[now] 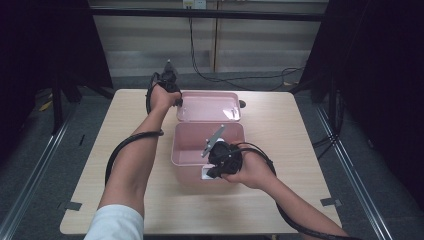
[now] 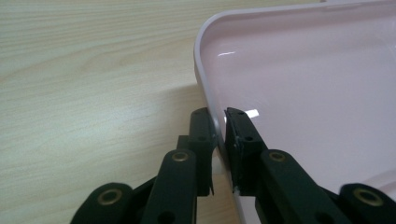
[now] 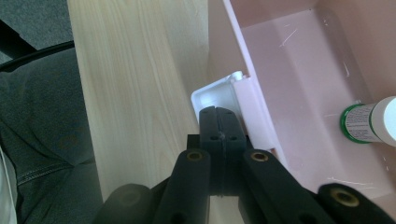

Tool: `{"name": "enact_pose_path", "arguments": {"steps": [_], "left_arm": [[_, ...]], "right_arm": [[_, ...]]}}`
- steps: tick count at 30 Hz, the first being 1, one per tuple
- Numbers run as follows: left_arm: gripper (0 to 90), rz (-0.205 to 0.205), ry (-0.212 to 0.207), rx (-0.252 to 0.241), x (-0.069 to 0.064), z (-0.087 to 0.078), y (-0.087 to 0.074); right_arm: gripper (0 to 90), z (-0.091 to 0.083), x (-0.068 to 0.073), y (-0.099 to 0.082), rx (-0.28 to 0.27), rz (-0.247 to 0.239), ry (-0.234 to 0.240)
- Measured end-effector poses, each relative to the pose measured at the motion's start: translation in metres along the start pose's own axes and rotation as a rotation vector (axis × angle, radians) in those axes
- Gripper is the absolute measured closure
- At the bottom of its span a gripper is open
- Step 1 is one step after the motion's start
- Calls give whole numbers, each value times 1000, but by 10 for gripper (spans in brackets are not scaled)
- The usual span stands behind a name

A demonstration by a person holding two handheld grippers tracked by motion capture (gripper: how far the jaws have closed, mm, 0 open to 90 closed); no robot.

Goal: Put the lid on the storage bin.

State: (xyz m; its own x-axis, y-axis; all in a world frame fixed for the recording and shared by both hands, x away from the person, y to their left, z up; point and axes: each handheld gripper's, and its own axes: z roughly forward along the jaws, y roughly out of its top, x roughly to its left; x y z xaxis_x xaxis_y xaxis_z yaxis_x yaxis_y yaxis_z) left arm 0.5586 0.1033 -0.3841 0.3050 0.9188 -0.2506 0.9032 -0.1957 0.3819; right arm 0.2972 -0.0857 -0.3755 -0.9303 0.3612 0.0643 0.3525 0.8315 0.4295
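While the pink plastic storage box (image 1: 192,150) sits at the middle of the light wood-grain table (image 1: 280,195), its hinged lid (image 1: 209,106) lies thrown open on the far side, inner face up and glossy, with rounded corners and a raised rim. The box body is a deep rectangular tub of the same pale pink. A white latch (image 3: 219,95) projects from its near wall. Inside the tub, at the right gripper view's right edge, lies a small white bottle with a green-printed label (image 3: 369,123).

Left gripper (image 2: 219,133): at the lid's far left corner, jaws straddling the lid's rim, one inside and one outside, pads pressed against it. No earlier picture bears on their travel.

Right gripper (image 3: 219,122): at the box's near wall, jaws fully together with nothing between them, tips resting against the white latch.

Both forearms enter from the near edge of the table.
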Motion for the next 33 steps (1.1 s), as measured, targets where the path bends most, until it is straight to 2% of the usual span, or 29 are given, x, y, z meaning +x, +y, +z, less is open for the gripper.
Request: {"name": "enact_pose_path", "arguments": {"steps": [7, 12, 15, 18, 22, 26, 33], "left_arm": [[824, -12, -18, -19, 1, -10, 1], [832, 0, -22, -33, 0, -18, 3], [835, 7, -24, -38, -1, -24, 3], [837, 8, -26, -47, -1, -29, 3], [842, 3, -31, -59, -2, -37, 3], [847, 12, -27, -65, -3, -44, 2], [852, 28, -23, -67, -4, -54, 1]], "right_arm": [[900, 0, 0, 1, 10, 0, -1], [900, 0, -1, 2, 12, 0, 4], [900, 0, -2, 3, 15, 19, 13], [900, 1, -2, 3, 14, 7, 10], [900, 1, -1, 4, 19, 24, 10], [900, 1, -2, 5, 28, 17, 3], [900, 1, -2, 7, 37, 32, -2]]}}
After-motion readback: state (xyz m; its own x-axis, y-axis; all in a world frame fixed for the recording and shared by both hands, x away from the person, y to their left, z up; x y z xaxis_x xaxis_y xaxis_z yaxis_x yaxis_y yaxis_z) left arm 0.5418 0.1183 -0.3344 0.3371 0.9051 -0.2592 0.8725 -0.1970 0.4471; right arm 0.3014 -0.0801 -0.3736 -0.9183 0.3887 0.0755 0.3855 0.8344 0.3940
